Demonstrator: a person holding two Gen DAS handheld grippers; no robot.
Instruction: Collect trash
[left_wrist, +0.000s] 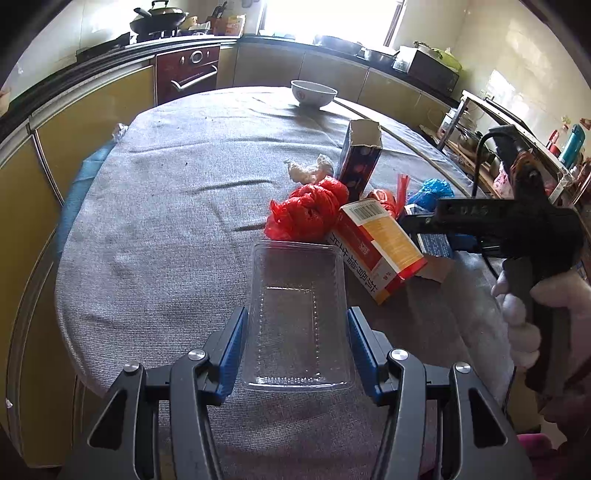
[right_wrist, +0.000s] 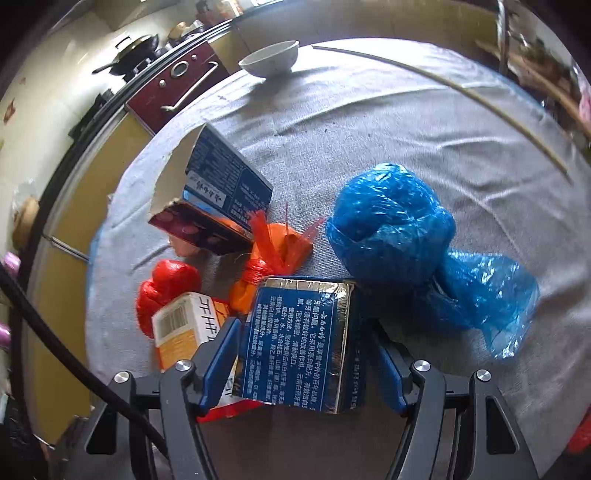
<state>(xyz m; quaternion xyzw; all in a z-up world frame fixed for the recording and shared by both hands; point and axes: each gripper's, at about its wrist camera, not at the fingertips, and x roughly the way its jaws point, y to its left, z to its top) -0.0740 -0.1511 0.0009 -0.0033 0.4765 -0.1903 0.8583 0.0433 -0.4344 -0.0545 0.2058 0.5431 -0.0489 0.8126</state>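
Note:
My left gripper (left_wrist: 295, 350) is open, its blue pads on either side of a clear plastic tray (left_wrist: 297, 317) lying on the grey tablecloth (left_wrist: 166, 221). My right gripper (right_wrist: 301, 362) is open around a blue printed box (right_wrist: 295, 343); it also shows in the left wrist view (left_wrist: 417, 221), held by a gloved hand. A red and yellow carton (left_wrist: 376, 247) (right_wrist: 181, 328), a red plastic bag (left_wrist: 306, 210) (right_wrist: 166, 288), an orange net bag (right_wrist: 273, 251), an upright torn dark box (left_wrist: 360, 158) (right_wrist: 214, 199), crumpled paper (left_wrist: 306, 170) and a blue plastic bag (right_wrist: 399, 229) lie together.
A white bowl (left_wrist: 313, 93) (right_wrist: 269, 59) stands at the table's far edge. Yellow cabinets and a dark red oven (left_wrist: 186, 72) line the wall behind. A shelf with bottles and pots (left_wrist: 517, 140) is at the right.

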